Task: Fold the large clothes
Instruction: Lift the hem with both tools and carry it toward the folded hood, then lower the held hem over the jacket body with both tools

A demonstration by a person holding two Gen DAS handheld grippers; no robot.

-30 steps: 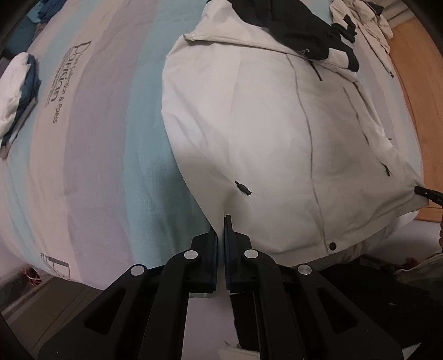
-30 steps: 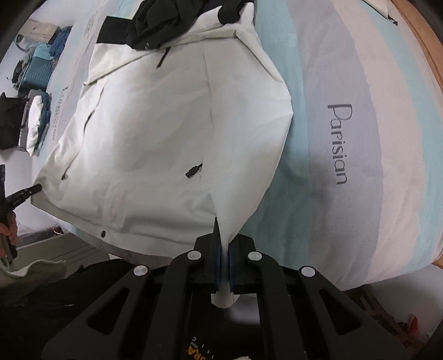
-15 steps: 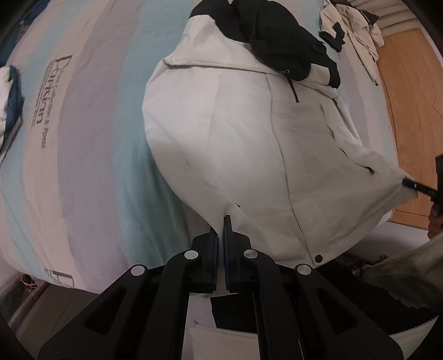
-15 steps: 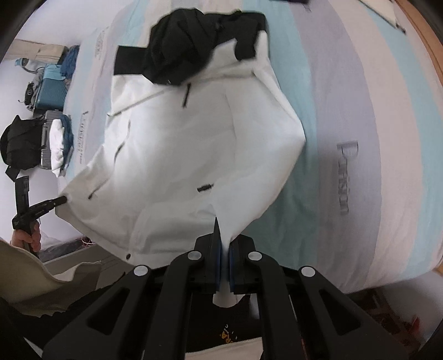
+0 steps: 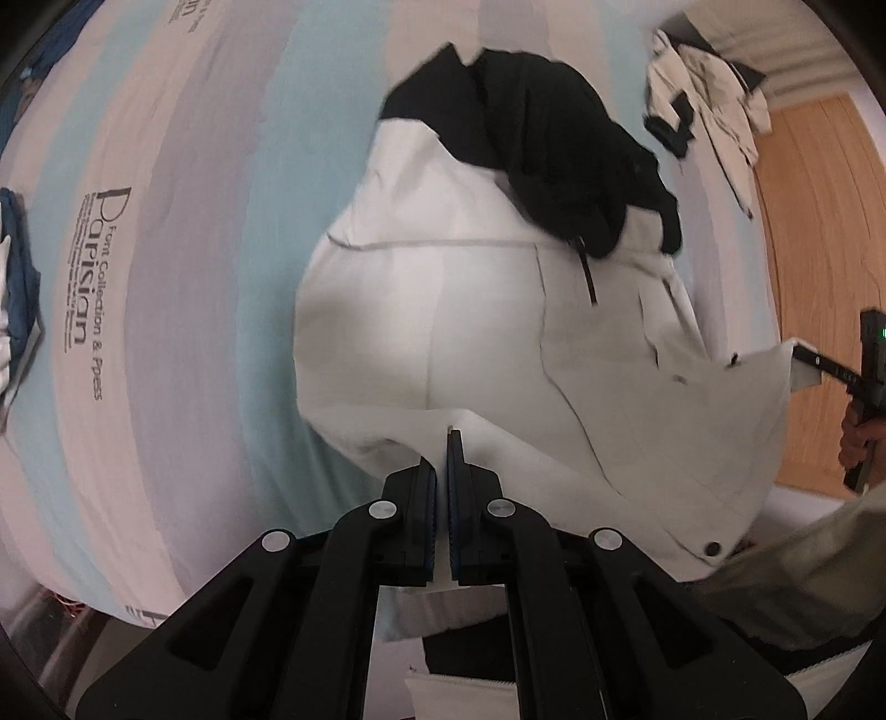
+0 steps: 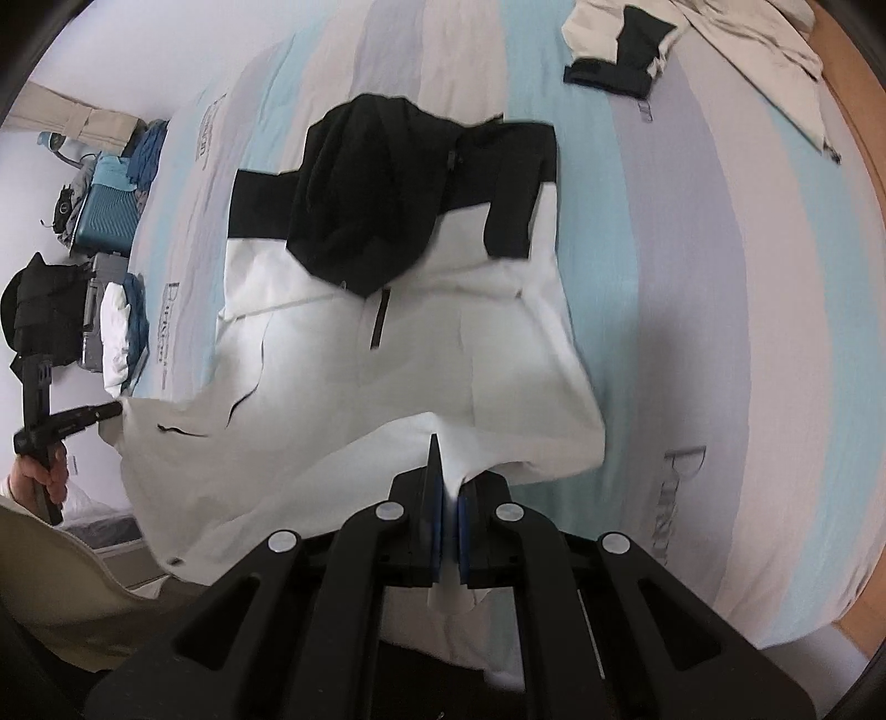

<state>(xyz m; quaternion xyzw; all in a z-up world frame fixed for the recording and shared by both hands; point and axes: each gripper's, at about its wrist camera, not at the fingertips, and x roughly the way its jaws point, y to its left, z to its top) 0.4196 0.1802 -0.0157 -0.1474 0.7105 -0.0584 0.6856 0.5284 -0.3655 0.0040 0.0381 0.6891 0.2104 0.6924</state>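
A white jacket with a black hood and shoulders lies face up on the striped bed. My left gripper is shut on one corner of the jacket's bottom hem. My right gripper is shut on the other hem corner of the jacket. Both corners are lifted off the bed, and the hem hangs in a raised fold between them. Each view shows the other gripper at its side edge, pinching the white cloth: the right gripper and the left gripper.
The bed sheet has blue, grey and beige stripes with printed lettering. A second light jacket lies at the bed's far end. Folded clothes sit at the bed's left edge, with a teal suitcase and bags beyond. A wooden panel stands on the right.
Both grippers have risen and moved toward the hood end with the hem in their grip. More of the black hood and the far end of the bed has come into view.
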